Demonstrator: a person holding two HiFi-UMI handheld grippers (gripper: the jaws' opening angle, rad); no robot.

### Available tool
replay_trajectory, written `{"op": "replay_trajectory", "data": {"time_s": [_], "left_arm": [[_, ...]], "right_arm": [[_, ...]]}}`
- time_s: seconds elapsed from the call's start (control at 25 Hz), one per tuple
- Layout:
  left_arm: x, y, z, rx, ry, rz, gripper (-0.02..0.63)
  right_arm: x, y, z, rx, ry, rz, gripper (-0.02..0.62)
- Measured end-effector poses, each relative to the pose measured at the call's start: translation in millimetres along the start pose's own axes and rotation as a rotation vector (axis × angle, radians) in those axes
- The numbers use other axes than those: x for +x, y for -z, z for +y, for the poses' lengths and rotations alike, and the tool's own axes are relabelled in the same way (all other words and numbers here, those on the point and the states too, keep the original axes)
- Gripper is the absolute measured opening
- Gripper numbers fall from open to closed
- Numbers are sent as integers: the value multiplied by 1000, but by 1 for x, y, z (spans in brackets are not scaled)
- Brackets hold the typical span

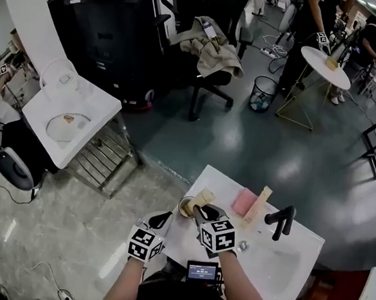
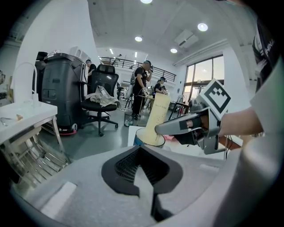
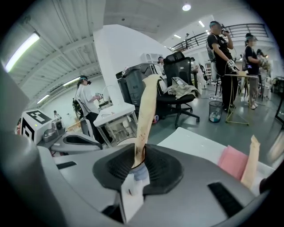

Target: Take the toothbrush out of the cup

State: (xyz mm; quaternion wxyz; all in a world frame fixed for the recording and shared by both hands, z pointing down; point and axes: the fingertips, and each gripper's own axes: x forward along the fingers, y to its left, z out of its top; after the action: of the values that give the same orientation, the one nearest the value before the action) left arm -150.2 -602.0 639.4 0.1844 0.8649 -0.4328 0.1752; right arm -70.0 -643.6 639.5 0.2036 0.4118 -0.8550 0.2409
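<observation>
Left gripper (image 1: 163,217), jaws closed on nothing, sits just left of the cup (image 1: 186,208) at the near left edge of the white counter (image 1: 219,181). The beige toothbrush (image 1: 204,197) stands near upright in the cup. The right gripper (image 1: 198,212) reaches in from the near right, jaws clamped on the toothbrush just above the cup's rim.

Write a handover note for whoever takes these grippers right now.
Right gripper: jaws shut on the toothbrush, low on its beige pack.
Left gripper: jaws together, empty, short of the cup.
Done: toothbrush grasped. It stands in the cup on the white counter.
Left: lift the toothbrush straight up and clear of the cup, probably steadying the cup if it tips.
</observation>
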Motion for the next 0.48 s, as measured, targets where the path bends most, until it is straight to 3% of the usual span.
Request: {"op": "replay_trajectory", "data": {"time_s": [0.16, 0.48], "left_arm": [[-3, 2, 3, 2, -4, 2, 6], [-15, -2, 2, 2, -17, -6, 6]], "right_arm": [[1, -1, 1, -4, 10, -5, 51], [-8, -12, 9, -21, 8, -34, 41]]}}
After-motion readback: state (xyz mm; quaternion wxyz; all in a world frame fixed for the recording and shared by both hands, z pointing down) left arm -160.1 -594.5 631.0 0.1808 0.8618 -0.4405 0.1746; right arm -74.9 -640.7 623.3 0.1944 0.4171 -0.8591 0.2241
